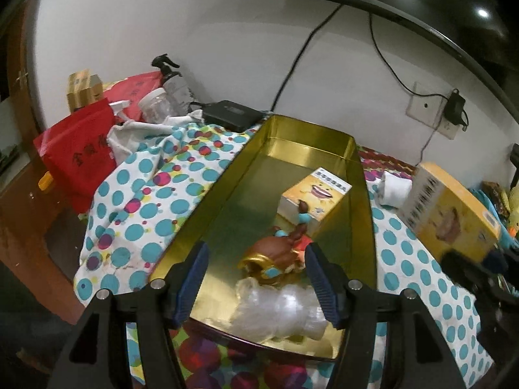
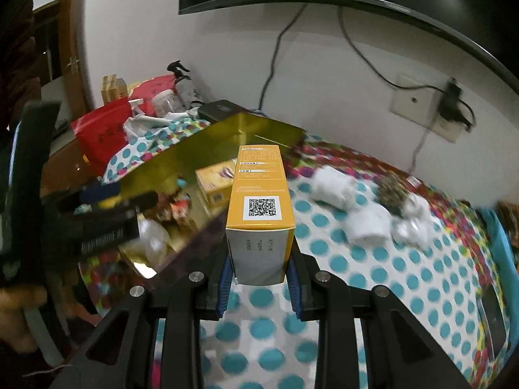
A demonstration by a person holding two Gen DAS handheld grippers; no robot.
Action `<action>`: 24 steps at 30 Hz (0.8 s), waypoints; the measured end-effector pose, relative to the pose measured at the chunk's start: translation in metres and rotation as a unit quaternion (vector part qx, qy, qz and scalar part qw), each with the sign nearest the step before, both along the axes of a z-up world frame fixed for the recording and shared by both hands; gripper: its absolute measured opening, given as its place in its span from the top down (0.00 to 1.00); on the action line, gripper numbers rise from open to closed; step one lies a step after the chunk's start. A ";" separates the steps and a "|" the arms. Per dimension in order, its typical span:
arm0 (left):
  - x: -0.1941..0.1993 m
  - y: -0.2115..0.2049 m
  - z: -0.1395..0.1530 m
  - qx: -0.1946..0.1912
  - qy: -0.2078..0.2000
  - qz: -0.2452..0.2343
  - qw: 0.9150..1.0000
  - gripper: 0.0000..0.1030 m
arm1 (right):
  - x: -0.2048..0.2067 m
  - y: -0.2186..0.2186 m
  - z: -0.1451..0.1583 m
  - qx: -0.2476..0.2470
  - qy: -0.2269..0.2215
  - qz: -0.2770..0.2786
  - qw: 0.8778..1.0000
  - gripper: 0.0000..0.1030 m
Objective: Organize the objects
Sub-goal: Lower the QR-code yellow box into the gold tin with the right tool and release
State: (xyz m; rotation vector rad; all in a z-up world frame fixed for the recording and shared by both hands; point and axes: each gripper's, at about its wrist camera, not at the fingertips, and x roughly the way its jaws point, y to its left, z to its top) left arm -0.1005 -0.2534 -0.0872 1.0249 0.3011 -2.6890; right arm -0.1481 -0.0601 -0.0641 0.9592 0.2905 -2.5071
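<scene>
golden tin [image 1: 311,149] lies ahead of the spread, empty left tongs [image 1: 256,278], a figurine [image 1: 275,256] between their tips; right tongs [image 2: 259,278] pinch a yellow box [image 2: 259,191].

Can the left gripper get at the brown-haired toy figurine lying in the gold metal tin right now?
Probably yes: the left gripper is open and empty above the figurine, the tin is lidless, and only crumpled clear plastic lies nearby.

Gold tin [image 1: 207,201] — small yellow box [image 1: 316,199], figurine [image 1: 275,256], clear plastic [image 1: 282,311] inside.
</scene>
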 end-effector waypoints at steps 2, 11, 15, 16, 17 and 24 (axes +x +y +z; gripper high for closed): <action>0.001 -0.005 0.000 0.010 0.002 0.000 1.000 0.39 | -0.008 -0.013 0.001 0.000 -0.001 0.005 1.000 0.73; 0.001 -0.018 -0.002 0.025 0.003 0.008 1.000 0.39 | -0.052 -0.077 -0.004 0.020 -0.016 0.019 0.999 0.73; 0.001 -0.024 -0.004 0.033 0.003 0.011 0.999 0.39 | -0.075 -0.095 -0.011 0.031 -0.029 0.015 0.999 0.72; 0.001 -0.026 -0.005 0.036 0.003 0.012 0.999 0.39 | -0.080 -0.098 -0.012 0.031 -0.033 0.014 0.999 0.72; 0.000 -0.027 -0.006 0.038 0.003 0.014 0.999 0.39 | -0.085 -0.101 -0.013 0.032 -0.037 0.014 0.999 0.72; 0.000 -0.031 -0.006 0.050 0.009 0.012 0.999 0.39 | -0.086 -0.090 0.015 0.001 0.032 -0.012 0.999 0.22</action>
